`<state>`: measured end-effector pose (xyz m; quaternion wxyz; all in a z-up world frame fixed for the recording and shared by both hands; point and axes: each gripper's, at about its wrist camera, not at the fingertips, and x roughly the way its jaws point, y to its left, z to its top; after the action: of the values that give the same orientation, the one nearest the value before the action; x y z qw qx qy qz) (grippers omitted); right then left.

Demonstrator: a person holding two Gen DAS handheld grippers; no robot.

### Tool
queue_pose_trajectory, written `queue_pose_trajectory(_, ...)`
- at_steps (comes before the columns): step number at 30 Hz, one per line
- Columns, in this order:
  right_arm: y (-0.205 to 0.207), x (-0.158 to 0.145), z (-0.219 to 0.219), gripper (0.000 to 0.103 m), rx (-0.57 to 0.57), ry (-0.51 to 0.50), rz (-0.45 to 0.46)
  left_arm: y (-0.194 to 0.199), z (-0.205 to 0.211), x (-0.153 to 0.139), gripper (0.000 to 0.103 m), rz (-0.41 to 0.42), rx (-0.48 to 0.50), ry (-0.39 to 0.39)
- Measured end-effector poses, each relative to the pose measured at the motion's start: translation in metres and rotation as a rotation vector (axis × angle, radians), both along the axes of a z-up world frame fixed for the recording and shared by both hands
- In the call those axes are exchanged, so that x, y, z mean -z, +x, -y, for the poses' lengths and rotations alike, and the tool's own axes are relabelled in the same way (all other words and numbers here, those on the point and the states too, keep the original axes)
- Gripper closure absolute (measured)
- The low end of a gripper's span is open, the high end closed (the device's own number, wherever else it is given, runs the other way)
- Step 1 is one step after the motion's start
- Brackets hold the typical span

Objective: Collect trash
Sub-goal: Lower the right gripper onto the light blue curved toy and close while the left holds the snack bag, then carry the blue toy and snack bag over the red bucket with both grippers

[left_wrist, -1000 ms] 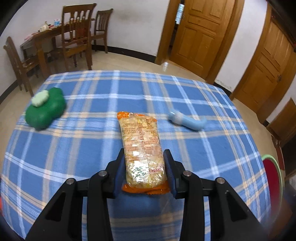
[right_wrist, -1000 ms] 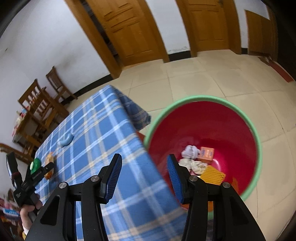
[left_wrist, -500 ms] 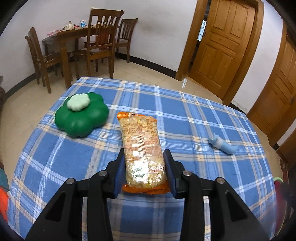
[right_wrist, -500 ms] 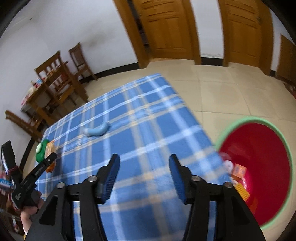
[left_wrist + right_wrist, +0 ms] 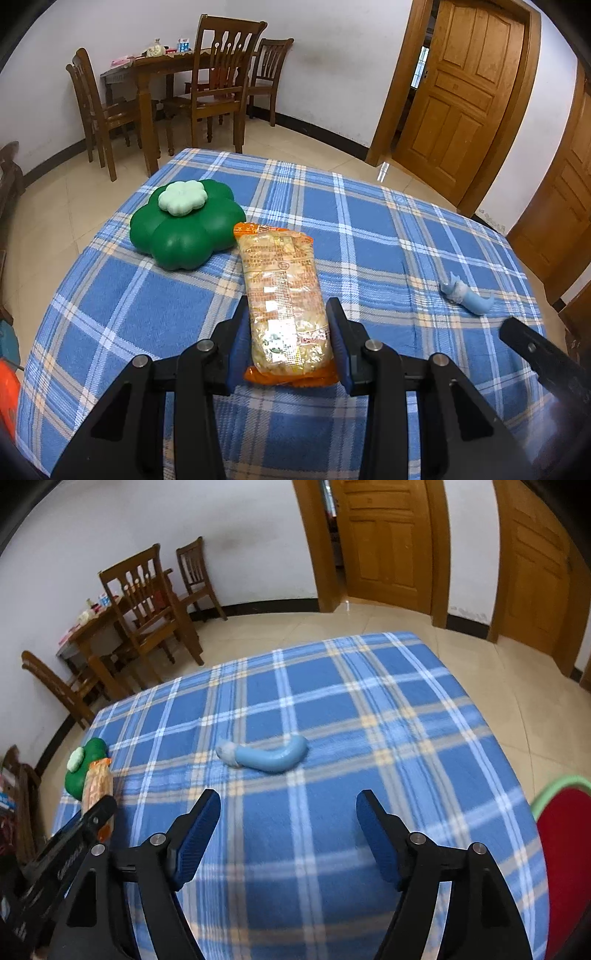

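the left gripper (image 5: 289, 334) is clenched on the snack packet (image 5: 284, 295), its two blue-padded fingers pressing the packet's long sides near the orange-sealed near end, while the far end reaches out toward the green clover-shaped box (image 5: 183, 224). whether the packet lies on the cloth or is held just above it cannot be told. the green clover-shaped box sits on the blue plaid tablecloth (image 5: 369, 236), with a pale green flower-shaped knob on its lid; the packet's far corner shows just beside the box's right lobe, and whether they touch is unclear. well to the right of the box, toward the cloth's right edge, lies the light blue curved tube (image 5: 467, 295), apart from everything else. in the right wrist view the right gripper (image 5: 288, 812) hangs with its jaws spread wide and nothing between them, above the cloth on the near side of the light blue curved tube (image 5: 264, 755), which lies flat with its pale capped end pointing toward the box. the box (image 5: 83, 768) and the packet (image 5: 96, 786) show at the far left of that view, with the left gripper's black body in front of them. on the far side of the tube from the box, past the cloth's right edge, the red bin with a green rim (image 5: 561, 834) shows low down. behind the box, across the tiled floor, stand a wooden dining table and chairs (image 5: 177, 92).
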<state>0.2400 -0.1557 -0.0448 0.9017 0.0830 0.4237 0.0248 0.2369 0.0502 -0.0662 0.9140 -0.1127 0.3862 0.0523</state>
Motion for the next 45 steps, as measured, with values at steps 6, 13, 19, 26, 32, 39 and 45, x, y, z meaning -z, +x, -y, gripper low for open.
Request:
queue_pose_trajectory(6, 0.021, 0.007, -0.015, 0.020, -0.010, -0.030, -0.001, 0.003, -0.005, 0.004, 0.063, -0.018, -0.014, -0.029)
queue_pose_trajectory(13, 0.046, 0.016, -0.031, 0.018, -0.012, -0.096, -0.008, 0.002, -0.008, 0.006, 0.063, -0.028, -0.017, -0.045)
queue_pose_trajectory(19, 0.058, 0.023, -0.042, 0.018, -0.014, -0.139, -0.018, 0.002, -0.009, 0.007, 0.063, -0.031, -0.018, -0.048)
queue_pose_trajectory(26, 0.061, 0.026, -0.046, 0.018, -0.015, -0.153, -0.019, 0.003, -0.009, 0.008, 0.063, -0.033, -0.019, -0.051)
queue_pose_trajectory(32, 0.056, 0.023, -0.035, 0.026, -0.001, -0.138, -0.016, 0.003, -0.008, 0.008, 0.063, -0.032, -0.019, -0.051)
queue_pose_trajectory(39, 0.040, 0.017, -0.017, 0.025, 0.020, -0.084, -0.020, 0.003, -0.008, 0.007, 0.063, -0.031, -0.021, -0.050)
queue_pose_trajectory(45, 0.016, 0.001, 0.002, 0.025, 0.034, -0.051, -0.002, 0.002, -0.002, 0.004, 0.063, -0.012, -0.007, -0.048)
